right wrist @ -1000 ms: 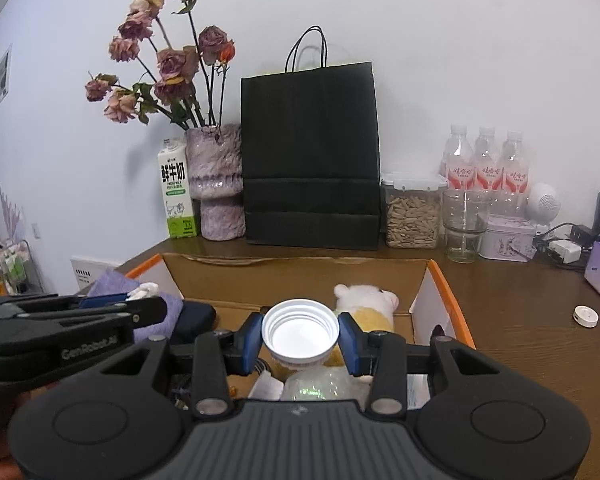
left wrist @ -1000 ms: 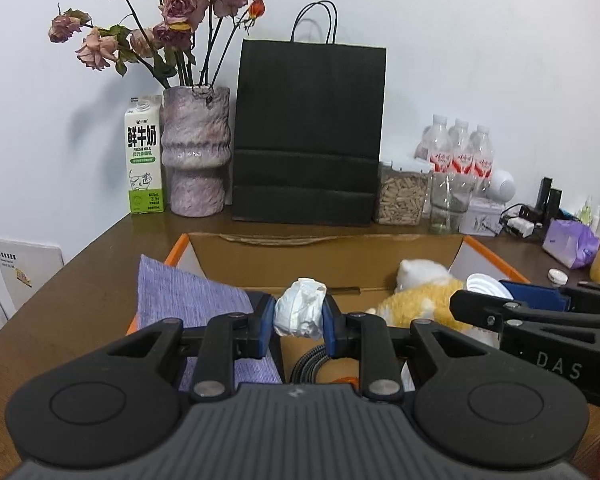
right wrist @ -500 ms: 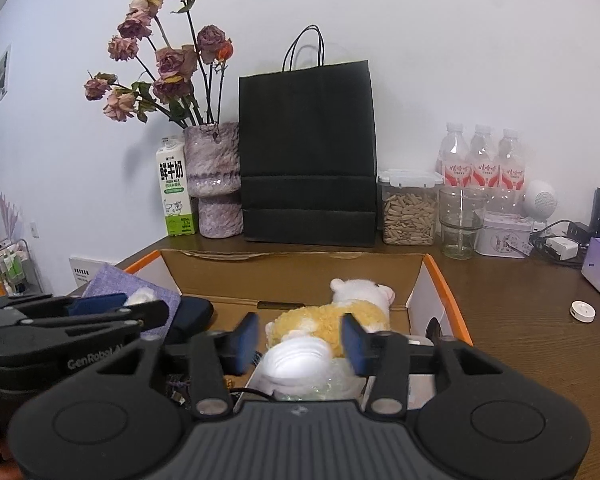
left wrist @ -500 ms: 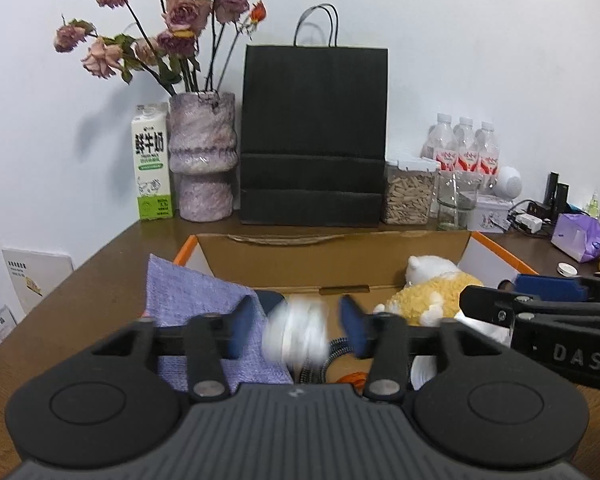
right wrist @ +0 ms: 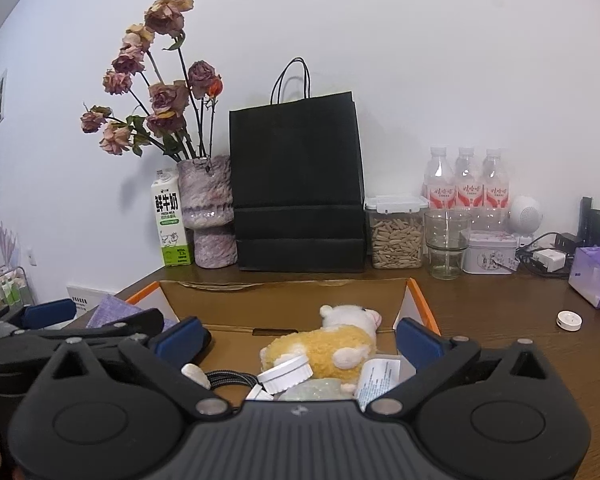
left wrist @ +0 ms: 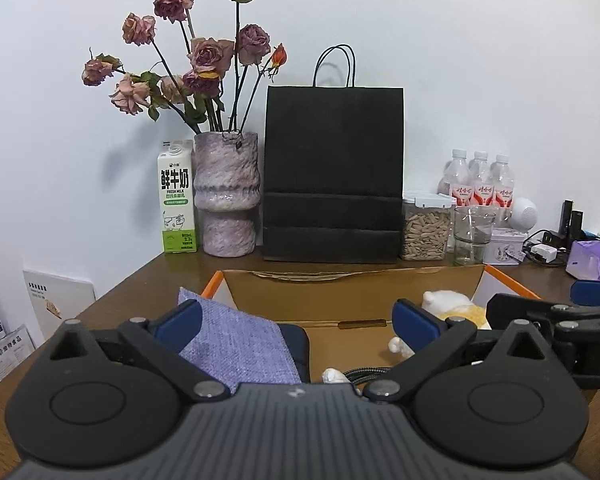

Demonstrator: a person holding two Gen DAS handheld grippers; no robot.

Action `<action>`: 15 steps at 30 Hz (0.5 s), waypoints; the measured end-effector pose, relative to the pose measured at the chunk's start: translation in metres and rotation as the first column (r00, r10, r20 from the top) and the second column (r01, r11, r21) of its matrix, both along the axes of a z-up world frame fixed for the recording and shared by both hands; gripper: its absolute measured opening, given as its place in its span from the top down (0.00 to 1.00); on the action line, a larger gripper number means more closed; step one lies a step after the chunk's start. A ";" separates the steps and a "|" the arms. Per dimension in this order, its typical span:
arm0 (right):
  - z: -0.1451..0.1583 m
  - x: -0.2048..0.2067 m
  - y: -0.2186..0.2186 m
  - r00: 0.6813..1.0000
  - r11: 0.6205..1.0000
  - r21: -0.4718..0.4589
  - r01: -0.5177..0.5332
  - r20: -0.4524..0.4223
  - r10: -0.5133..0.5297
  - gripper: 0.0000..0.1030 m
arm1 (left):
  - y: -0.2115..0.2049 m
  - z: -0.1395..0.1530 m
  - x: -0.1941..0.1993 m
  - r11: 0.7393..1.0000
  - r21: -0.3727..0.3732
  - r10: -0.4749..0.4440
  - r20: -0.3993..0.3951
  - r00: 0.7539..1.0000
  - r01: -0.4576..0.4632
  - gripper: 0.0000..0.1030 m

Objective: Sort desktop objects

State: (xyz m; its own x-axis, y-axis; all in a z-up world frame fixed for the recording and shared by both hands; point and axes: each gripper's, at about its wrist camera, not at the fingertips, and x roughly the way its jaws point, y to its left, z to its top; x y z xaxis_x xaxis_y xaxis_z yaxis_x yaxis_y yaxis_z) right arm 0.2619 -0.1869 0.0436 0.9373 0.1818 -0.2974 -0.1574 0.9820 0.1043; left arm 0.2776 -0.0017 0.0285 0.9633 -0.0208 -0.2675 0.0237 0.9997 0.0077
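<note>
Left-wrist view: your left gripper (left wrist: 298, 322) is filling the lower half of the frame, its blue-padded jaws opening wide with nothing clamped between them. Behind them, at centre frame, the open cardboard box (left wrist: 352, 286) with orange flap edges is sitting on the brown wooden desk (left wrist: 140, 292). A purple woven cloth (left wrist: 236, 340) is lying over the box's left side. A crumpled white wad (left wrist: 334, 376) is showing at lower centre, just above the gripper body and beside a braided cable (left wrist: 370, 374). At the right edge your right gripper (left wrist: 556, 320) is reaching in.

Right-wrist view: your right gripper (right wrist: 298, 338) is likewise spreading its jaws, and no object is touching either pad. Below and between them, inside the box, a white screw lid (right wrist: 286, 374) is lying tilted against a yellow-and-white plush toy (right wrist: 336, 344). A printed paper leaflet (right wrist: 380, 378) is leaning at the toy's right.

Along the wall in the upper half of both frames, a milk carton (right wrist: 170, 222), a vase of dried roses (right wrist: 210, 210), a black paper bag (right wrist: 298, 186), a seed jar (right wrist: 396, 234) and three water bottles (right wrist: 466, 182) are standing in a row.
</note>
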 end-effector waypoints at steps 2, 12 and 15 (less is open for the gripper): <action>0.001 -0.002 0.000 1.000 1.000 -0.002 -0.001 0.004 0.001 0.00 | 0.000 0.000 -0.001 1.000 -0.001 -0.001 0.004 1.000 0.001 0.00; 0.002 -0.005 0.000 1.000 1.000 -0.001 0.004 0.015 -0.004 0.00 | 0.000 0.000 -0.003 1.000 0.000 -0.009 0.008 1.000 0.009 0.00; 0.003 -0.006 -0.001 1.000 1.000 0.000 0.003 0.016 -0.003 0.00 | 0.001 0.000 -0.004 1.000 0.000 -0.009 0.010 1.000 0.009 0.00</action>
State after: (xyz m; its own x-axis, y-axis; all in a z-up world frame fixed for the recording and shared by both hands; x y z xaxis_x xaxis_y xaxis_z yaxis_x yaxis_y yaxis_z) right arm 0.2559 -0.1876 0.0462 0.9424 0.1791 -0.2825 -0.1562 0.9825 0.1016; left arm 0.2740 -0.0010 0.0285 0.9656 -0.0291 -0.2583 0.0322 0.9994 0.0080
